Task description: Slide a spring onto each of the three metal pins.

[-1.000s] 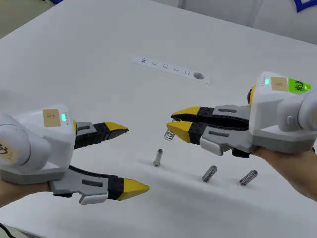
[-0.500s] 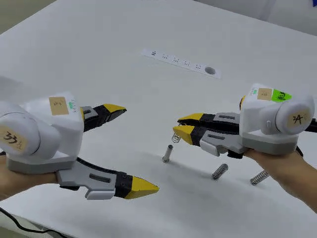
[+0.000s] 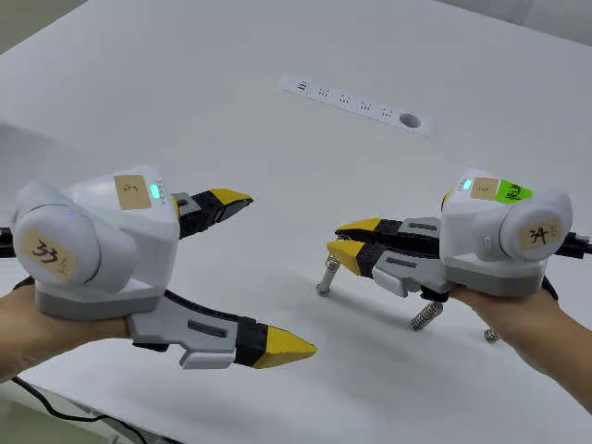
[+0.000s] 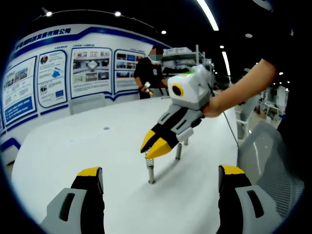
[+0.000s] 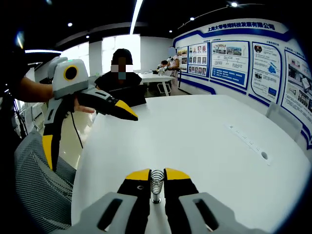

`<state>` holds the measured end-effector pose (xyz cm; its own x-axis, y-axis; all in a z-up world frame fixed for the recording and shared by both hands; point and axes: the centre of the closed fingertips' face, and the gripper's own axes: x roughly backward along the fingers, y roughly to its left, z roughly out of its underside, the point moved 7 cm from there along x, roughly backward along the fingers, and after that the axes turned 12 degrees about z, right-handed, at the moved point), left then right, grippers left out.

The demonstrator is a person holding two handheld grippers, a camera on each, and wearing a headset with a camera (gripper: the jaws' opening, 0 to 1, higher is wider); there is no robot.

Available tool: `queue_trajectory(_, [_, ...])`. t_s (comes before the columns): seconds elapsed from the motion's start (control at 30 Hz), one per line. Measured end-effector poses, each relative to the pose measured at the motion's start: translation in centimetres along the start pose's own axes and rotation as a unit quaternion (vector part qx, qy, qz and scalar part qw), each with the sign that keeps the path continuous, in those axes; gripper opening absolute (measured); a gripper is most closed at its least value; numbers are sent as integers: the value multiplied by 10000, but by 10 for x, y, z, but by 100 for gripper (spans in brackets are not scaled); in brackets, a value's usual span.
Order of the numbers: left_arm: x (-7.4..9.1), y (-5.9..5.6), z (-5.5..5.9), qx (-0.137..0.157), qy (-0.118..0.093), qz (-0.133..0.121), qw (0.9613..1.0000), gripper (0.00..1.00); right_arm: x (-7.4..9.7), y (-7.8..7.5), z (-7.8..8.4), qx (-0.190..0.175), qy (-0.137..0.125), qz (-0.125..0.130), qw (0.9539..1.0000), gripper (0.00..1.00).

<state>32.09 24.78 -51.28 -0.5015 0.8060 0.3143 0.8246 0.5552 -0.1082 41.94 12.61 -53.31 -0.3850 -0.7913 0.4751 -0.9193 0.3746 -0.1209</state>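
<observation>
**Spring pinched over the top of an upright pin**

Head view, looking down on a white worktop [image 3: 166,83]. The right hand-held gripper [image 3: 339,240] reaches in from the right of the frame; its yellow-tipped jaws are pinched almost closed on a small coil spring [image 3: 331,263]. Directly below the spring, at centre frame, a slim metal pin [image 3: 323,283] stands on its base; it leans slightly, its long axis close to vertical. The spring's lower end seems to meet or just cover the pin's top; how far it has gone on is too small to tell.

In the right gripper view the spring sits end-on between the jaws at bottom centre, with the pin lined up beneath it; the coming move, as I judge it, is straight down along the pin.

The left hand-held gripper [image 3: 264,273] sits at lower left, jaws spread wide and holding nothing; it points toward the pin but is well apart from it, so the right one is far nearer.

At lower right a second spring [image 3: 425,316] stands tilted on the worktop, probably on a pin of its own; a third spring [image 3: 490,335] is partly hidden beneath the person's right hand [image 3: 532,319]. A white power strip [image 3: 356,104] lies across the upper centre.
</observation>
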Motion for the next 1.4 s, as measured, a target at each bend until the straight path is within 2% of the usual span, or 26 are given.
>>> queue_trajectory(0.07, [-2, -2, 2, 11, 26, 32, 10000, 100, -1, 0, 3, 114, 77, 38, 9999, 10])
queue_trajectory(0.27, [-5, -6, 8, 53, 125, 105, 9999, 100, -3, 2, 8, 103, 124, 51, 9999, 11])
queue_trajectory(0.87, [-4, -5, 10, 114, 125, 89, 9998, 99, -20, 7, 38, 176, 362, 271, 9988, 11])
queue_trajectory(1.4, [-4, -6, 9, 123, 159, 94, 9998, 100, -20, 9, 42, 124, 428, 173, 9989, 12])
